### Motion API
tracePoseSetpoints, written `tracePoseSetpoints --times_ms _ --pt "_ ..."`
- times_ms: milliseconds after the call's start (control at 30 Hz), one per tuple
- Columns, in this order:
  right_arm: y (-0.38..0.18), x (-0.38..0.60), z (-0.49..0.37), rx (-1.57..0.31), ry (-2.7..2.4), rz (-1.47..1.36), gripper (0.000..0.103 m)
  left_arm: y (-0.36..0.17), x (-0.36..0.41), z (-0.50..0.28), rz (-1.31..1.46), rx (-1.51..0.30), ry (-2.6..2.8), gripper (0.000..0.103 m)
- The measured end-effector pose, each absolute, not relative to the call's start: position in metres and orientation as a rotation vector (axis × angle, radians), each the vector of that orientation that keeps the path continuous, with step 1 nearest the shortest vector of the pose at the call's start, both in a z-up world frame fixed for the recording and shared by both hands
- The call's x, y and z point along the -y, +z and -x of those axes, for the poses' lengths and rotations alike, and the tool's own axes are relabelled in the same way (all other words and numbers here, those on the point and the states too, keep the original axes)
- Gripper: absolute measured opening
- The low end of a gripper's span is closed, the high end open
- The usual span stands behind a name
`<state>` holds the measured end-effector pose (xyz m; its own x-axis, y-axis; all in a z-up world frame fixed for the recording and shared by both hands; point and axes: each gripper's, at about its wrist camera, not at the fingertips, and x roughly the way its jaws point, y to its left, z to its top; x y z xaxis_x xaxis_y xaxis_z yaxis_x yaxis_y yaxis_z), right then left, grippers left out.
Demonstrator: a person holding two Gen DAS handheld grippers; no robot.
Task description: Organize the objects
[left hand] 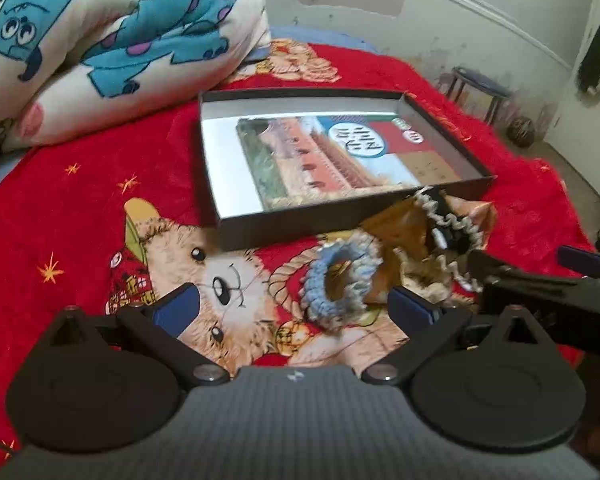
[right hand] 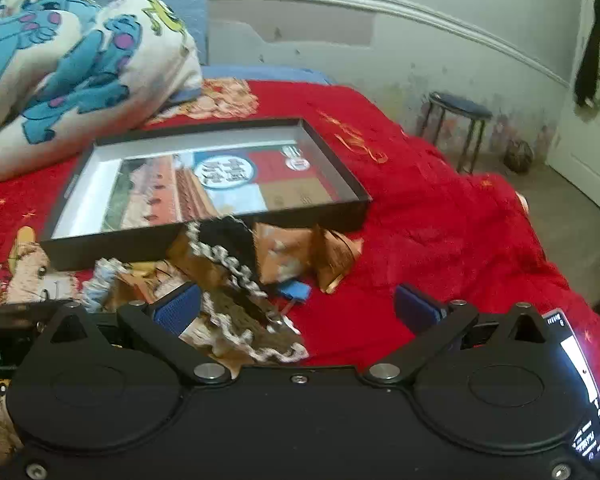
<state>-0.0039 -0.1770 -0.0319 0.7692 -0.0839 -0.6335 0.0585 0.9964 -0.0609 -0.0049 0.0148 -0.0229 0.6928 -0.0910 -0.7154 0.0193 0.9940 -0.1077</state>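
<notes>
On the red bedspread (left hand: 80,200), just in front of the open black box (left hand: 452,136), the blue scrunchie (left hand: 340,276) and black lace-edged scrunchie (right hand: 228,256) lie among brown wrappers (right hand: 300,252), while left gripper (left hand: 296,300) and right gripper (right hand: 300,304) hover spread wide, seemingly poised to collect them.

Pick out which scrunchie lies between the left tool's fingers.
The blue-and-grey scrunchie, a round ring lying open on the red blanket. The black scrunchie with white trim sits farther right, by the right tool.
</notes>
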Motion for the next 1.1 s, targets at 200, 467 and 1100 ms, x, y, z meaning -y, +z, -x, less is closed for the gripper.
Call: tracePoseSetpoints --times_ms 200,467,1100 --pt "-0.034 0.187 0.003 -0.712 -0.031 -0.056 0.097 -0.028 -0.009 0.006 0.115 -0.791 -0.09 0.091" --pt "-0.04 0.188 -0.002 -0.765 -0.01 -0.12 0.085 -0.036 0.001 0.006 0.098 -0.77 -0.104 0.074" --pt "-0.065 0.198 -0.022 -0.857 0.024 -0.317 0.057 -0.052 0.016 -0.002 -0.007 -0.74 -0.014 0.032"
